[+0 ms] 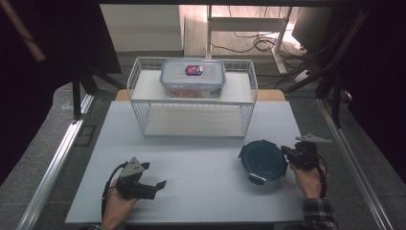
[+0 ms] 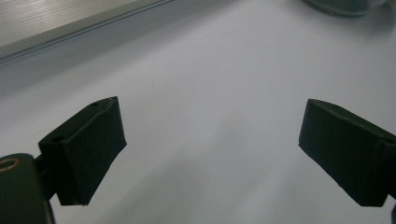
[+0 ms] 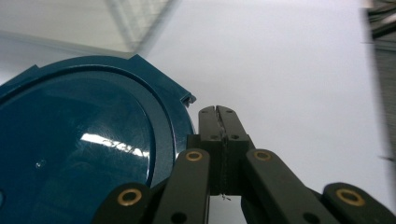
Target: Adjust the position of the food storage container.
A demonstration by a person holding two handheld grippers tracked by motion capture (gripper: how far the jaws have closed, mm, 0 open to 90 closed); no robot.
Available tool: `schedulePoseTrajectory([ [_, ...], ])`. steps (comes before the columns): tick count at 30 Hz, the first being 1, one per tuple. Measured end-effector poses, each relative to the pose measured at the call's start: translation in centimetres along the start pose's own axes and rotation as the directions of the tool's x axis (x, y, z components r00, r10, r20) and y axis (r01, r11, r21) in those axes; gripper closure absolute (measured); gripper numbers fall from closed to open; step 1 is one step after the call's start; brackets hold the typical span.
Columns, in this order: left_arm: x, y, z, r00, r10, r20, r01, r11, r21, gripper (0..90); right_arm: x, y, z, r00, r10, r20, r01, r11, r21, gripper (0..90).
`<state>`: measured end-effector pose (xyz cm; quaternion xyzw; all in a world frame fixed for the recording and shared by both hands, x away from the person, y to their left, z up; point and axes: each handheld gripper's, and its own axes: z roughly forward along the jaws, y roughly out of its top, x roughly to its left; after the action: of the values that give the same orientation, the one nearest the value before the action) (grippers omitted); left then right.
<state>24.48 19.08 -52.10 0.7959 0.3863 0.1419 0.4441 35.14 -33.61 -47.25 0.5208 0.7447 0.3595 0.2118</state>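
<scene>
The right gripper [image 3: 218, 112], jaws pressed together on nothing, sits just beside the round dark teal lid [image 3: 84, 140], off its rim. From the lid, the left gripper [image 1: 152, 184] lies well apart, jaws spread wide.

Lab: framed table [image 1: 191, 191], trailing cables [image 1: 258, 45]

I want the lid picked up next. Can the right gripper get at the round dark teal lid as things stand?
Probably yes: the right gripper sits right beside the round dark teal lid, nothing between them. But its jaws are shut, so they would need to open first.
</scene>
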Motion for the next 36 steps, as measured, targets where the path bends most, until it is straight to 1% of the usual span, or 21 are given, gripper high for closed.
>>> schedulePoseTrajectory([
  [2,0.0,0.0,0.0,1.0000,0.000,0.001,0.000,1.0000,0.000,6.5,1.1,0.1,0.4,0.9993,-0.007,-0.037,0.008,1.000,0.005,89.7],
  [4,0.0,0.0,0.1,1.0000,0.001,0.003,-0.001,1.0000,0.002,6.5,2.0,0.2,0.6,0.9980,-0.017,-0.062,0.017,1.000,0.008,89.7],
  [7,-0.1,0.0,0.1,1.0000,0.007,0.004,-0.008,1.0000,0.005,7.0,3.9,0.3,1.2,0.9935,-0.052,-0.102,0.054,0.998,0.013,89.7],
  [8,-0.2,0.0,0.2,1.0000,0.008,0.005,-0.008,0.9999,0.007,7.0,4.3,0.4,1.2,0.9922,-0.061,-0.109,0.063,0.998,0.015,89.7],
  [9,-0.2,0.0,0.2,0.9999,0.009,0.005,-0.009,0.9999,0.008,7.0,4.9,0.4,1.4,0.9902,-0.081,-0.114,0.083,0.996,0.015,89.7],
  [11,-0.2,0.0,0.1,0.9999,0.010,0.002,-0.010,0.9999,0.006,7.0,5.3,0.5,1.3,0.9885,-0.114,-0.100,0.116,0.993,0.014,89.6],
  [12,-0.1,0.0,0.0,1.0000,0.009,-0.001,-0.009,1.0000,0.003,7.0,5.3,0.5,1.1,0.9888,-0.111,-0.100,0.112,0.994,0.004,89.6],
  [13,-0.1,0.0,0.0,1.0000,0.007,-0.003,-0.007,1.0000,0.001,7.0,5.2,0.4,0.7,0.9905,-0.091,-0.103,0.090,0.996,-0.013,89.5],
  [14,0.0,0.0,-0.1,1.0000,0.003,-0.004,-0.003,1.0000,-0.002,7.0,5.1,0.2,-0.1,0.9930,-0.088,-0.079,0.086,0.996,-0.026,89.5],
  [15,0.0,0.0,-0.1,1.0000,-0.001,-0.005,0.001,1.0000,-0.004,7.0,5.1,0.2,-0.1,0.9930,-0.088,-0.079,0.086,0.996,-0.026,89.5],
  [17,0.1,0.0,-0.2,1.0000,-0.007,-0.006,0.007,1.0000,-0.006,7.0,5.1,-0.3,-1.0,0.9946,-0.090,-0.051,0.090,0.996,-0.018,89.5],
  [21,0.0,0.0,-0.2,0.9999,-0.001,-0.012,0.001,1.0000,-0.007,7.0,4.6,-2.2,-2.6,0.9991,-0.026,-0.032,0.026,1.000,0.007,89.4],
  [23,-0.1,0.0,-0.2,0.9999,0.000,-0.011,0.000,1.0000,-0.006,7.0,4.7,-2.8,-3.0,0.9995,-0.014,-0.027,0.015,1.000,0.017,89.5],
  [24,-0.1,0.0,-0.2,0.9999,0.001,-0.010,-0.001,1.0000,-0.004,7.0,4.8,-3.1,-3.2,0.9994,-0.009,-0.035,0.009,1.000,0.026,89.5],
  [27,-0.1,0.0,-0.1,0.9999,0.003,-0.010,-0.004,1.0000,-0.002,7.0,5.6,-3.7,-3.2,0.9993,-0.012,-0.035,0.014,0.998,0.060,89.4],
  [29,-0.1,0.0,-0.2,0.9999,0.005,-0.011,-0.005,1.0000,-0.003,7.0,5.9,-3.7,-3.0,0.9996,-0.022,-0.017,0.023,0.997,0.071,89.5],
  [30,-0.1,0.0,-0.2,0.9999,0.005,-0.011,-0.005,1.0000,-0.003,7.0,5.9,-3.6,-3.0,0.9996,-0.021,-0.016,0.022,0.997,0.073,89.5],
  [33,-0.1,0.0,-0.1,1.0000,0.001,-0.010,-0.001,1.0000,-0.002,7.0,5.8,-3.5,-2.9,0.9996,0.008,-0.025,-0.006,0.998,0.062,89.6],
  [36,-0.2,0.0,0.0,0.9999,0.006,-0.009,-0.006,1.0000,0.002,7.0,5.8,-3.4,-2.7,0.9995,0.015,-0.026,-0.014,0.998,0.055,89.6],
])
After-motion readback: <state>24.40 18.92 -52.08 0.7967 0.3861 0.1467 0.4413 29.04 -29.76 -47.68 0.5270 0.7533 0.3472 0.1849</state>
